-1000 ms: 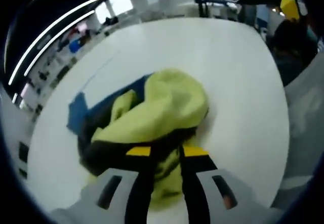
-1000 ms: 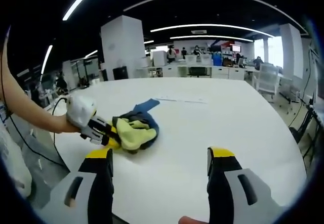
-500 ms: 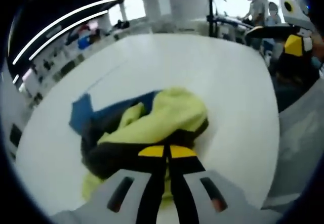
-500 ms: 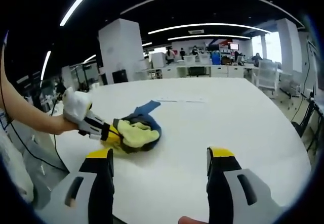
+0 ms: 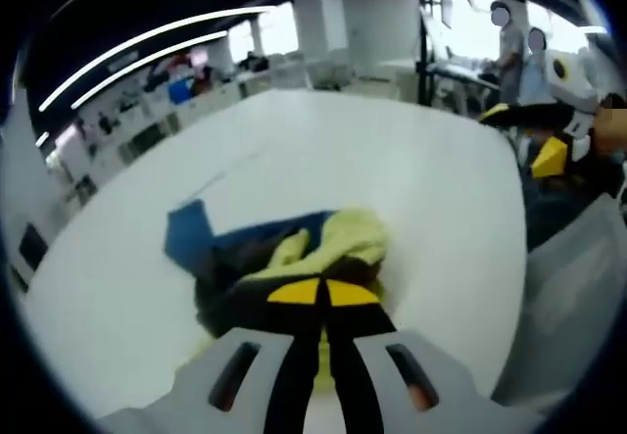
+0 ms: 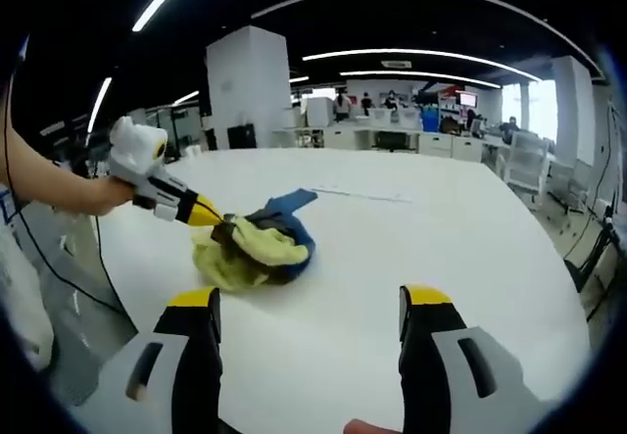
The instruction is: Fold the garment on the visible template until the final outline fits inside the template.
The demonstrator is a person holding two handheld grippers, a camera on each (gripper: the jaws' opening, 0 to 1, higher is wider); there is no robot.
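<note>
White surface [image 6: 411, 228] with the garment [image 6: 257, 250] (yellow-green, black and blue) lying in a crumpled heap left of centre in the right gripper view. No layer is spread flat and no fold line is formed, so the folding appears barely begun: the cloth must be opened out, laid over the template, and folded until its outline fits within. A flat blue piece [image 5: 188, 238] projects from under the heap; whether it is the template or part of the garment cannot be told.

Left gripper [image 5: 323, 294], fingers closed together on the near edge of the garment, lifting a bunch of cloth; it appears from the left in the right gripper view [image 6: 204, 213], held by a bare hand and forearm. Right gripper [image 6: 309, 307], fingers spread wide apart and holding nothing, hovers well clear of the heap.

No brand, label or readable writing is visible on the garment or the surface.
</note>
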